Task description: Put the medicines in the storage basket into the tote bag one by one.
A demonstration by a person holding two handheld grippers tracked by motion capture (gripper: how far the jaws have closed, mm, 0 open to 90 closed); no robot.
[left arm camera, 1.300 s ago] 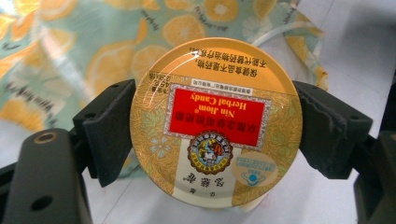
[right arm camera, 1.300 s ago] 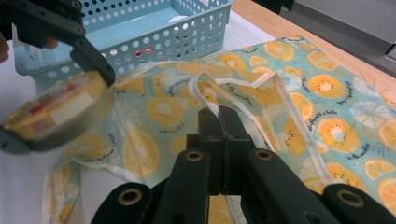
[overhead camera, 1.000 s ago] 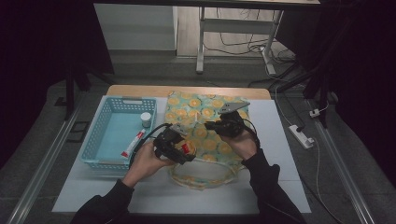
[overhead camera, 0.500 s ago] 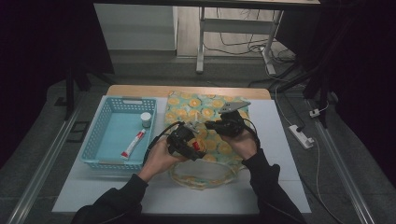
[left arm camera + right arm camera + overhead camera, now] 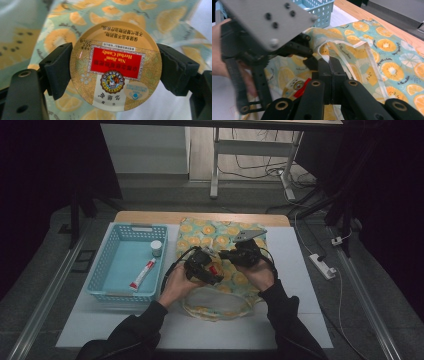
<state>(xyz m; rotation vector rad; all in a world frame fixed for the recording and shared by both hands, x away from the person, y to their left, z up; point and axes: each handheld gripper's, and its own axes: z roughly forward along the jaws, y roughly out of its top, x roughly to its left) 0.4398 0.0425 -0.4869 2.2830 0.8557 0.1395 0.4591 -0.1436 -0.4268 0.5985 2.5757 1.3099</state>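
Note:
A round gold tin (image 5: 115, 66) with a red herbal-candy label sits between the pads (image 5: 58, 68) of my left gripper (image 5: 211, 270), which is shut on its rim. Under it lies a fabric bag (image 5: 220, 237) printed with orange slices. My right gripper (image 5: 329, 61) is shut on the bag's white-edged hem (image 5: 323, 53) and holds it raised. The left gripper (image 5: 262, 50) with its grey plate is close by in the right gripper view, with the tin (image 5: 298, 86) below it. The bag's pale lining (image 5: 215, 300) shows at the near end.
A blue plastic basket (image 5: 107, 265) stands left of the bag and holds a red-and-white tube (image 5: 142, 274) and a small white bottle (image 5: 156, 248). A white power strip (image 5: 322, 266) lies off the table's right edge. White tabletop surrounds the bag.
My left gripper has carried the tin to the right and slightly down, from beside the basket to over the bag close to the right gripper. The right gripper has stayed in place.

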